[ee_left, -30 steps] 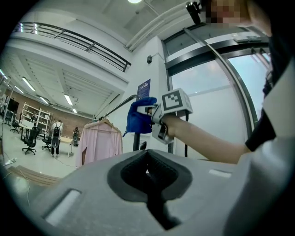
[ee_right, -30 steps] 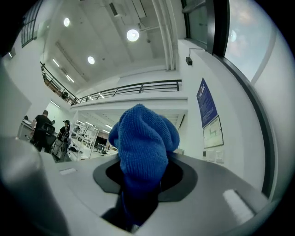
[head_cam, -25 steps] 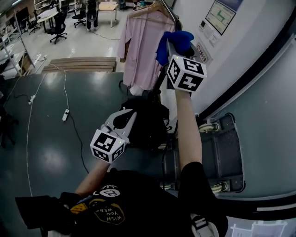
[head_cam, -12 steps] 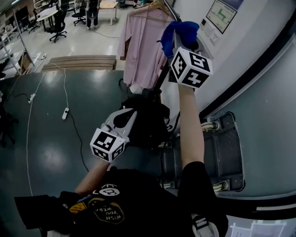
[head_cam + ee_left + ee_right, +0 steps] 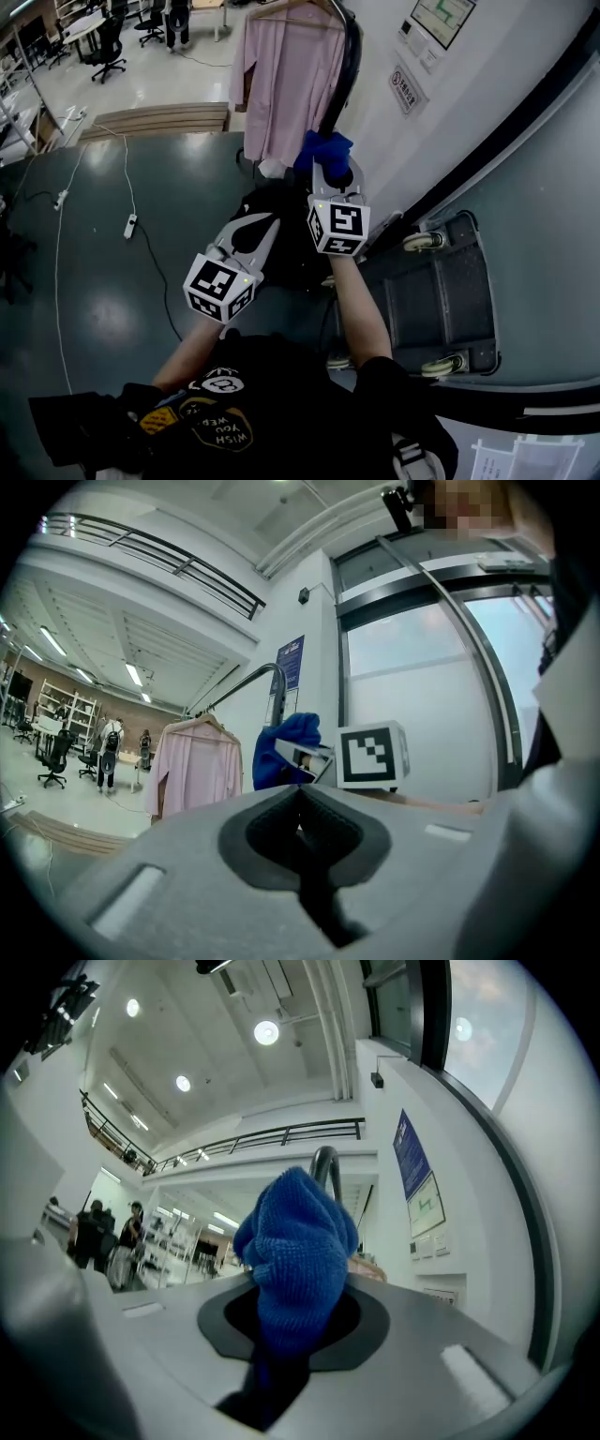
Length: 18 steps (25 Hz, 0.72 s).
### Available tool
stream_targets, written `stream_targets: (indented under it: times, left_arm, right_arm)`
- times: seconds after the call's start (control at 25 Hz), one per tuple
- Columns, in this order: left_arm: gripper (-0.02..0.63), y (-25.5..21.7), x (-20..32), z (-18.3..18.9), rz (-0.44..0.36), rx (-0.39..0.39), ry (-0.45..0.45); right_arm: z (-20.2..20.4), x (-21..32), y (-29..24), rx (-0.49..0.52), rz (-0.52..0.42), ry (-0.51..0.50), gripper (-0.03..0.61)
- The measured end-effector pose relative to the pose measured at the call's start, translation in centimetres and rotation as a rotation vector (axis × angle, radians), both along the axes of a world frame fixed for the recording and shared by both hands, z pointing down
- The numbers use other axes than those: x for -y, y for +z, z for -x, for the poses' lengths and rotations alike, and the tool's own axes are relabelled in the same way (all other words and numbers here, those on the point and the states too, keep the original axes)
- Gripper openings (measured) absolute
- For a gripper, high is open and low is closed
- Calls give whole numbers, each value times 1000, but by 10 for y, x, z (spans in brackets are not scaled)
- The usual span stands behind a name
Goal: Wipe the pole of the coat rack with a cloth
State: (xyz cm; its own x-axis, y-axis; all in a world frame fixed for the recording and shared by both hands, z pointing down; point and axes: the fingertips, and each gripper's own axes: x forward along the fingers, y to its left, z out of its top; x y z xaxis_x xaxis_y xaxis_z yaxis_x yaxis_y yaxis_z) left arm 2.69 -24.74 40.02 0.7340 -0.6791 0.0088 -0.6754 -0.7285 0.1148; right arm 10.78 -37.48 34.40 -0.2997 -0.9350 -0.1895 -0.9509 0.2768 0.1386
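Observation:
The coat rack's dark metal pole (image 5: 349,66) slants up past a pink shirt (image 5: 286,80) hung from its top bar. My right gripper (image 5: 327,176) is shut on a blue cloth (image 5: 322,150), which sits against the lower part of the pole. In the right gripper view the blue cloth (image 5: 298,1251) bulges out of the shut jaws, with the curved pole (image 5: 327,1168) just behind it. My left gripper (image 5: 260,228) hangs lower left, shut and holding nothing. In the left gripper view the cloth (image 5: 286,750) and the pole (image 5: 277,688) show ahead.
A black bag (image 5: 300,239) sits at the rack's foot. A wheeled metal cart (image 5: 441,300) stands to the right against the curved wall. A white power strip (image 5: 132,225) and cables lie on the dark floor at left. Desks, chairs and people are far behind.
My right gripper has slid the blue cloth down the pole, from near the top bend to the lower part. The left gripper has stayed where it was.

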Motion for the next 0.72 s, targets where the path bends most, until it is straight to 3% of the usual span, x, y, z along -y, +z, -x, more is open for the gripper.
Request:
stream_targets:
  times: [0.28,0.56,0.72]
  left_arm:
    - [3,2,1,1,1,-1,-5]
    - [3,-4,5,9,-8,-19,-21]
    - [3,-7,7,6,-15,-23,-14]
  right_arm:
    - [1,4,-8,-33,53,-9,72]
    - [-3,19,-151,-39,-175,-32,75]
    - [0,71,-210,-85,-92,-31,74]
